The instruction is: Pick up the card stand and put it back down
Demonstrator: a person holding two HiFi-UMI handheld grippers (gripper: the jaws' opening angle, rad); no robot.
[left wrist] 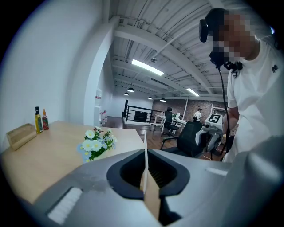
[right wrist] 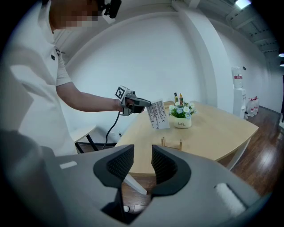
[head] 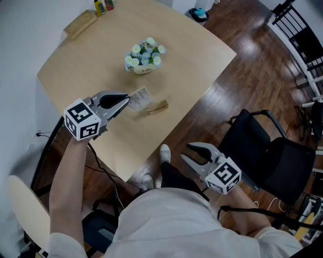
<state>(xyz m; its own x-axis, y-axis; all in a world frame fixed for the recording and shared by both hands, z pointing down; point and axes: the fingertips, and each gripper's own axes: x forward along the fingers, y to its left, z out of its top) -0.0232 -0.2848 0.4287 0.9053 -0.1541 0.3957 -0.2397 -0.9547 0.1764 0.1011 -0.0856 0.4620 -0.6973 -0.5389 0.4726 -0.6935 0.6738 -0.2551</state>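
Observation:
My left gripper [head: 125, 101] is shut on a white printed card [head: 140, 98] and holds it in the air above the table. In the left gripper view the card [left wrist: 145, 165] shows edge-on, pinched between the pads. The small wooden stand [head: 157, 107] lies on the tabletop just right of the card, apart from it. In the right gripper view the card [right wrist: 158, 114] hangs tilted from the left gripper [right wrist: 135, 103], and the stand [right wrist: 171, 143] sits below it near the table's edge. My right gripper [head: 191, 152] is open and holds nothing, off the table over the floor.
A white pot of flowers [head: 145, 56] stands on the round wooden table [head: 192, 55] behind the stand. A wooden block [head: 79, 23] and two small bottles [head: 102, 6] sit at the far edge. A black office chair [head: 275, 151] stands to the right.

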